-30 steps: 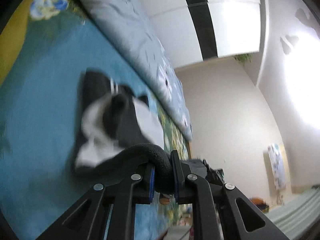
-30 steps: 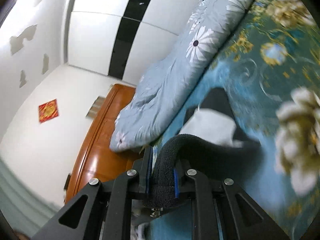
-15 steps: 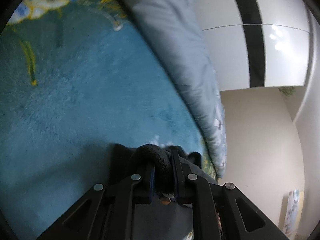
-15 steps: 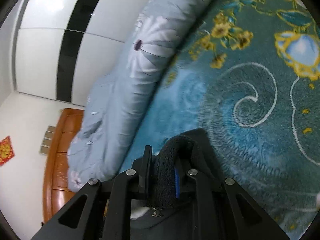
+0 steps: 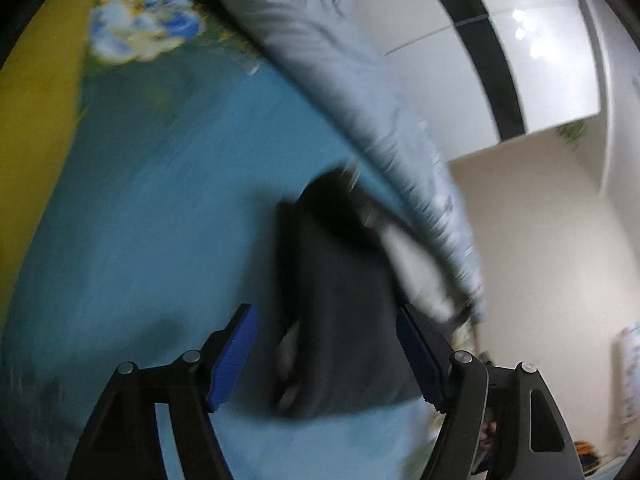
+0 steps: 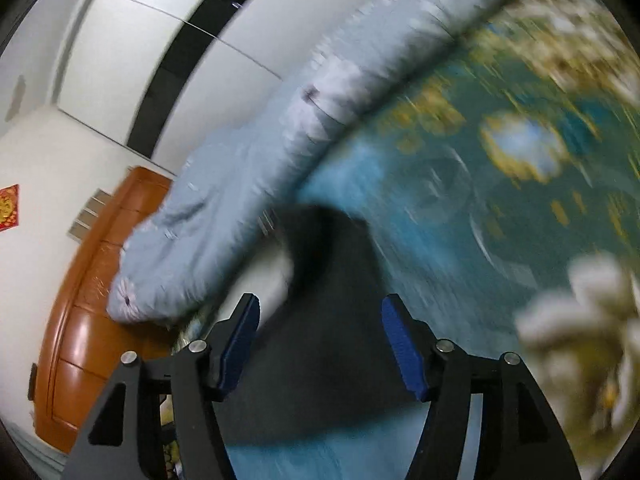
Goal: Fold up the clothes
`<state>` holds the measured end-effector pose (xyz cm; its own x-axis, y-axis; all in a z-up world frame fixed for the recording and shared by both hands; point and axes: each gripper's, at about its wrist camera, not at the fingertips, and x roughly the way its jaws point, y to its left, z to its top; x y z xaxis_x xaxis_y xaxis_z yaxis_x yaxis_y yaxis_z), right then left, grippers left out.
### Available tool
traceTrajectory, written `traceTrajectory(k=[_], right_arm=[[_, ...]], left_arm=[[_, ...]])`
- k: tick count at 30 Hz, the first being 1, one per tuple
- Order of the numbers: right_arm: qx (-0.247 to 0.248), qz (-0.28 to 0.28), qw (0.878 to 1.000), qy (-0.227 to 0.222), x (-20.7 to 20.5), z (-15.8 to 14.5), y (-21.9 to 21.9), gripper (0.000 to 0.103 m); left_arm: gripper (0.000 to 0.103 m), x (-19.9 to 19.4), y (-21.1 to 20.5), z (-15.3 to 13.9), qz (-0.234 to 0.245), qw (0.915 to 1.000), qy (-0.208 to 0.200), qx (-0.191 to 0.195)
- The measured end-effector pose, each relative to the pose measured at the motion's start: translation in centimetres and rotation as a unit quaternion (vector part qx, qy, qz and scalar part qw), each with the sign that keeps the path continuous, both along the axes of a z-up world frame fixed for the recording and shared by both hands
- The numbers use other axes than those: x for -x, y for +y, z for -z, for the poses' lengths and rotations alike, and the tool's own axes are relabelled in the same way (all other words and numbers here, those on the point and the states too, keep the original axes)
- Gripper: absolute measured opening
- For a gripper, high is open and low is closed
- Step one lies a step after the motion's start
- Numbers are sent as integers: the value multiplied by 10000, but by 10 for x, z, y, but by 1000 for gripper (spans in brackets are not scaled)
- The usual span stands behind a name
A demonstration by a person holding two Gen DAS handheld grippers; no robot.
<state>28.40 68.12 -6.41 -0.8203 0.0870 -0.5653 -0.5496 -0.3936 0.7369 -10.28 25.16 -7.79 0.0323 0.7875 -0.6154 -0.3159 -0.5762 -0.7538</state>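
Dark soft garment (image 5: 340,320) (blurred) on plush teal blanket (image 5: 160,220).

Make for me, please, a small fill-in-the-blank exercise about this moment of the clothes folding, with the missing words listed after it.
1. The jaws of the left gripper and the right gripper are both ____.
2. The dark garment lies on a ____ floral blanket.
3. The pads on the gripper fingers are ____ in colour.
4. The pale quilt lies ____ the garment, on its far side.

Missing words: open; blue; blue; beside
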Motion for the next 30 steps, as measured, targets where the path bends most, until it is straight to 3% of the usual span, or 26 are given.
traceTrajectory(k=[3,6,12,17,20,22,26,30], right_arm=[[343,73,9994,46,-21,20,-26,69],[548,259,9977,305,-37,30,-50,84],[790,431,9939,640,-54,41,-93,90],[785,626,9924,716,-61,46,-104,91],[847,656,9903,882,-60,51,-103,91],[845,599,9904,919,-51,54,-98,91],[1001,732,9859,1125,-33,62,-82,91],[1017,719,9834,1323,-3,63,-62,91]], left_arm=[[76,-32,-5,11,40,9991,123,393],[79,-61,-8,19,21,9967,305,751],[80,-95,-14,23,-74,9958,394,820],[86,-103,-17,35,-250,9988,51,411],[100,-101,-13,36,-314,9994,54,96],[100,-96,-2,35,-242,9997,-33,-91],[102,-89,10,42,-825,9958,-367,-119],[102,-89,27,45,-1293,9884,-608,-523]])
